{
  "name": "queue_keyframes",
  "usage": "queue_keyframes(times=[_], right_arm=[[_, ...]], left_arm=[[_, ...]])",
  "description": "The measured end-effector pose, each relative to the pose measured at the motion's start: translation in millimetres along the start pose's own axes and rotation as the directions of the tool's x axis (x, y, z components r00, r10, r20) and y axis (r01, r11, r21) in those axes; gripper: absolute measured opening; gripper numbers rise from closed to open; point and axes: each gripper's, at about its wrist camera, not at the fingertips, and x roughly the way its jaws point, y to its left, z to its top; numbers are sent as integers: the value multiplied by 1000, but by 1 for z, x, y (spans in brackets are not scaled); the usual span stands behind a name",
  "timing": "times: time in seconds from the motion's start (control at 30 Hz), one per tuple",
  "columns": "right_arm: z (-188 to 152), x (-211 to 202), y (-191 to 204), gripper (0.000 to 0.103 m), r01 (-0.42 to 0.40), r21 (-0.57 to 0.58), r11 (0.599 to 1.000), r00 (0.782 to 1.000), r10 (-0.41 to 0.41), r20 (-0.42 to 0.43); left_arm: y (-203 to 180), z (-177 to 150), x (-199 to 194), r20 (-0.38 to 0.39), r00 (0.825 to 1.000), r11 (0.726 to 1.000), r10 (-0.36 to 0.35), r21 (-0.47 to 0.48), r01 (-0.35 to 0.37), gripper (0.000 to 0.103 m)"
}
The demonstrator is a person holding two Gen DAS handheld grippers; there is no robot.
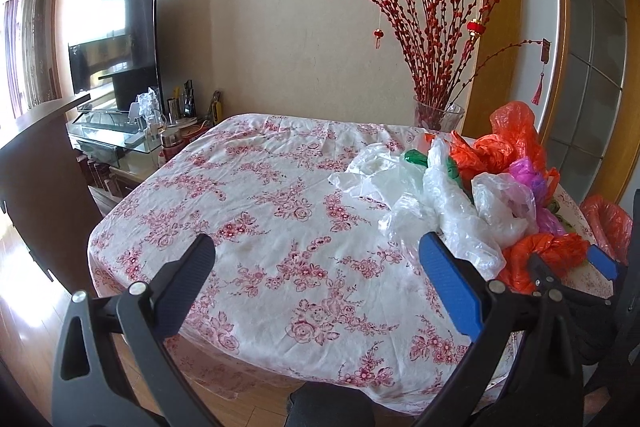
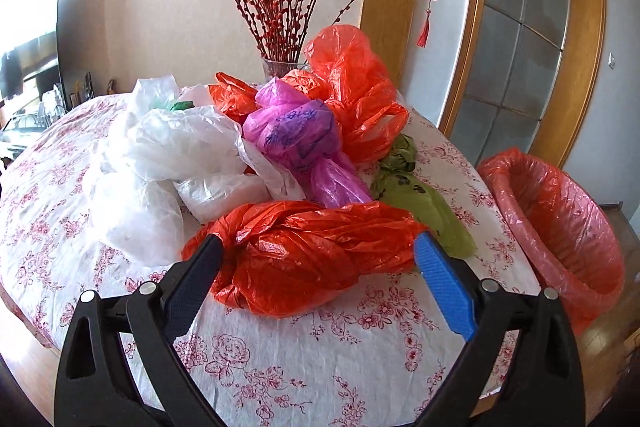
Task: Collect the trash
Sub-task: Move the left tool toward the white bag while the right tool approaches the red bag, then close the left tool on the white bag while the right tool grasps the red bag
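A heap of crumpled plastic bags lies on the floral table [image 2: 320,355]: a knotted orange bag [image 2: 304,251] nearest, a pink bag [image 2: 296,135], white bags [image 2: 172,155], a green bag [image 2: 416,199] and a tall orange bag [image 2: 352,83]. My right gripper [image 2: 320,255] is open, its fingers on either side of the knotted orange bag. A bin lined with a red bag [image 2: 560,223] stands right of the table. My left gripper [image 1: 316,255] is open and empty over the tablecloth [image 1: 260,227]; the heap [image 1: 480,195] lies to its right, with the right gripper [image 1: 568,263] at the orange bag.
A glass vase of red branches [image 1: 436,115] stands at the table's far edge behind the heap. A television [image 1: 116,43] and a cluttered glass stand [image 1: 132,139] are at the left. A wood-framed glass door [image 2: 520,27] is at the right.
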Motion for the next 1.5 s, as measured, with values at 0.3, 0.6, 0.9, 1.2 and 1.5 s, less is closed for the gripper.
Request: queue_keyframes(times=[0.3,0.6,0.9,1.2,1.5], right_arm=[[-2,14,0,72,-126,33,992,991,127,-43],[3,-3,-11,41,-138,41,990,990,138,-9],[10,-24,-42,40,-85,60,995,996,83,43],[5,-32,-71,40,-28,97,995,999,23,47],[0,-31,-82,40,-12,114,993,999,7,41]], left_arm=[[-3,-2,4,-6,1000,1000,-13,5,13,99],[-16,2,1,8,999,998,-52,30,52,99],[-53,6,7,-12,986,982,-168,80,169,83],[-86,-5,43,-152,959,961,-240,106,257,51],[-101,-11,60,-208,938,946,-276,115,304,10]])
